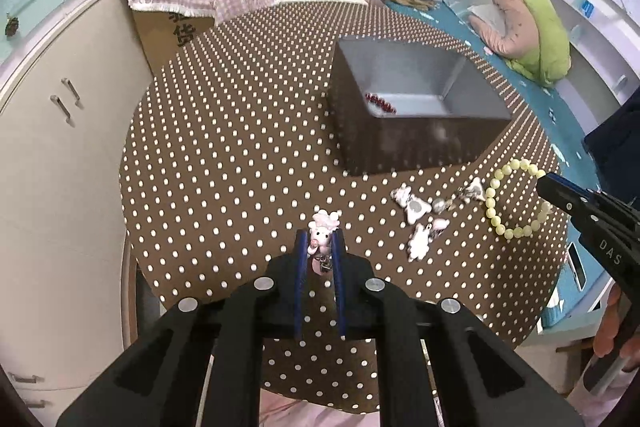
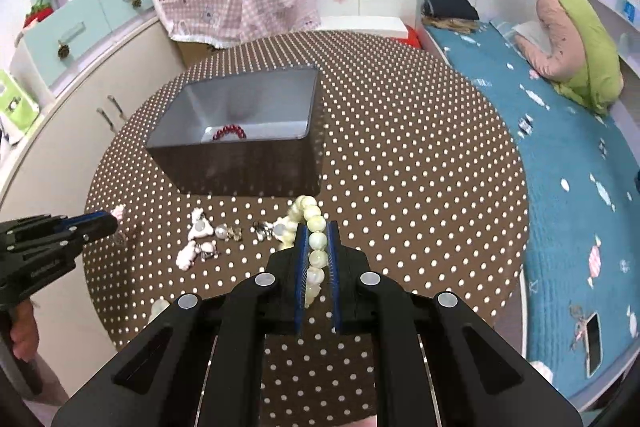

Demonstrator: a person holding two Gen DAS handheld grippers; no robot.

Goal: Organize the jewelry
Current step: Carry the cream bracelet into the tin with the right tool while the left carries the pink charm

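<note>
Left wrist view: the left gripper point(image 1: 320, 243) has its blue-lined fingers nearly closed around a small pink pig charm point(image 1: 320, 233), whose white frilly top pokes out past the tips, low over the brown polka-dot table point(image 1: 224, 155). To its right lie a few white charms point(image 1: 416, 223) with small silvery bits, loosely scattered. Beyond them sits the pale yellow bead bracelet point(image 1: 512, 199), with the right gripper point(image 1: 546, 183) at its far edge. The grey box point(image 1: 404, 107) stands further back on the table, open on top, with a red bead bracelet point(image 1: 380, 103) on its floor against the near-left wall.

Right wrist view: the right gripper point(image 2: 318, 239) has its fingers narrowed onto the bead bracelet point(image 2: 314, 235), several beads lined up between the pads and the loop curling out ahead of the tips. The box point(image 2: 240, 131) is ahead and to the left, the red bracelet point(image 2: 229, 132) inside it. The white charms point(image 2: 198, 239) lie between the two grippers, just in front of the box. The left gripper point(image 2: 108, 221) enters from the left edge with the pink charm point(image 2: 119, 213) at its tip.
</note>
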